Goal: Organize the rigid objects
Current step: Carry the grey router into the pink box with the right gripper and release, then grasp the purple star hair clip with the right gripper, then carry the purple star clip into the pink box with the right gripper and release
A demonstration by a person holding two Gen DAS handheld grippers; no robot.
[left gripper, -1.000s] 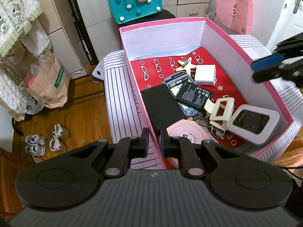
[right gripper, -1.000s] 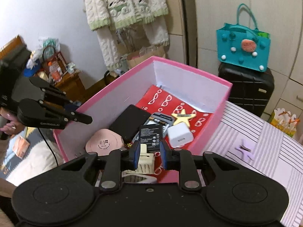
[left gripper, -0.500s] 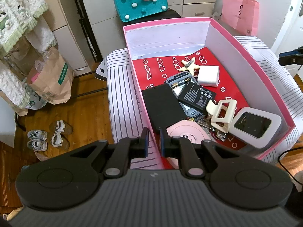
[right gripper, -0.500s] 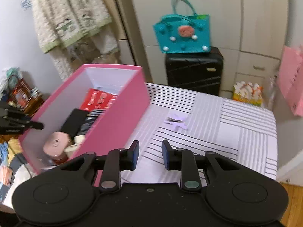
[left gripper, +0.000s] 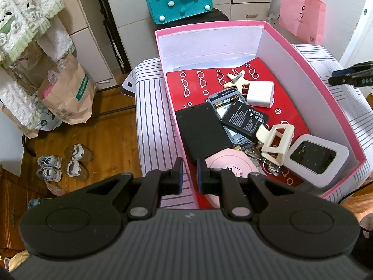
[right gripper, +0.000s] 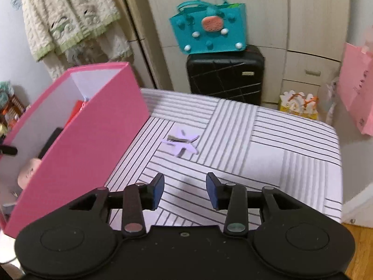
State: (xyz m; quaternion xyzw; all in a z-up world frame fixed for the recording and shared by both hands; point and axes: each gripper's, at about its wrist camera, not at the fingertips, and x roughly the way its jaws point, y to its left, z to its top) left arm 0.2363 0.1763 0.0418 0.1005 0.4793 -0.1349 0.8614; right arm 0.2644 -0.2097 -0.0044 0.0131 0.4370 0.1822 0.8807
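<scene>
A pink box stands on the striped table and holds a black battery, a white charger, a cream hair claw, a yellow star clip, a pink round case, a black cover and a grey router. My left gripper hovers over the box's near left wall, jaws slightly apart and empty. My right gripper is open above the striped table, pointed toward a lilac star hair clip lying beside the box.
A black suitcase with a teal felt bag on it stands behind the table. A pink bag hangs at right. A paper bag and shoes lie on the wooden floor at left.
My right gripper swung out of the box to the table on its right and opened wider. My left gripper has pulled back slightly from the box.
</scene>
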